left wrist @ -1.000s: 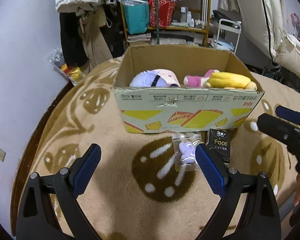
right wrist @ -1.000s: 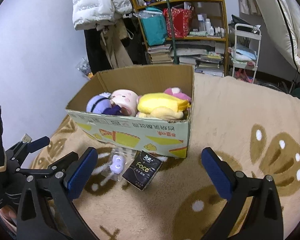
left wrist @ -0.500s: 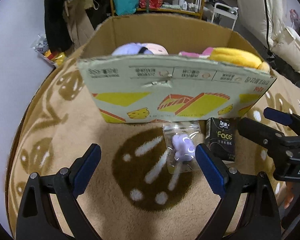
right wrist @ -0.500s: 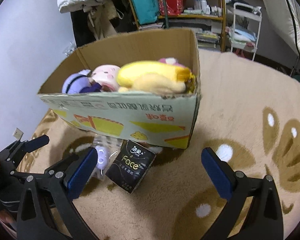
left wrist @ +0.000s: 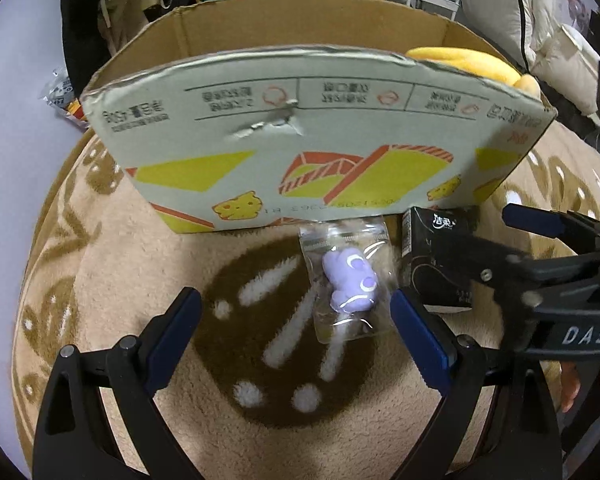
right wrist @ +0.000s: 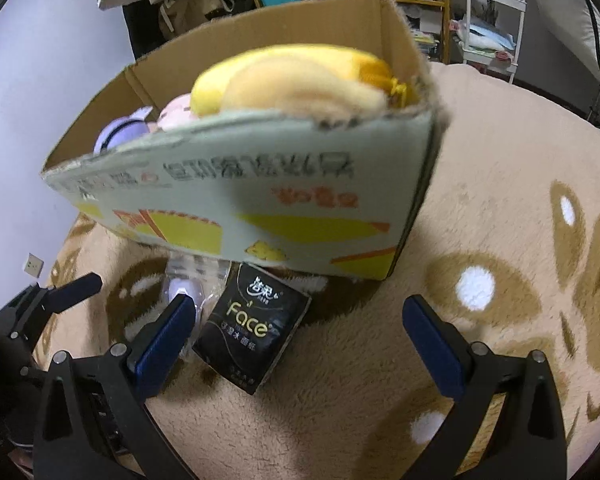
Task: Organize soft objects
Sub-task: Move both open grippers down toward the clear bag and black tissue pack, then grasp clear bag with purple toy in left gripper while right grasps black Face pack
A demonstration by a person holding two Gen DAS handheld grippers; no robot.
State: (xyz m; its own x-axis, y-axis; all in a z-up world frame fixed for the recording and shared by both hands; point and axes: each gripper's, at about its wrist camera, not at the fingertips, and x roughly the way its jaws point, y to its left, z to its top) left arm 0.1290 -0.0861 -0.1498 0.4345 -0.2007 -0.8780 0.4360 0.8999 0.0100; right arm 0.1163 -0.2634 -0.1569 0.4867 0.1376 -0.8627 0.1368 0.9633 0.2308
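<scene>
A cardboard box [left wrist: 308,136] holding a yellow plush [right wrist: 284,80] (others half hidden behind it) sits on the patterned blanket [right wrist: 480,208]. Before it lie a black tissue pack [right wrist: 252,328] and a bagged purple toy [left wrist: 350,280]. Both the left gripper [left wrist: 296,312] and right gripper [right wrist: 296,320] have jaws wide apart, holding nothing.

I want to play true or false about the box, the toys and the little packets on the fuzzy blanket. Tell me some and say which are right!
1. The yellow plush sits inside the cardboard box. True.
2. The purple toy in its clear bag is inside the box. False: it lies on the blanket, in front of the box.
3. The black tissue pack lies next to the bagged toy. True.
4. The left hand-held gripper is squeezing the bag. False: its jaws are wide open, holding nothing.
5. The right hand-held gripper holds the tissue pack. False: it is open, and the pack lies free.
</scene>
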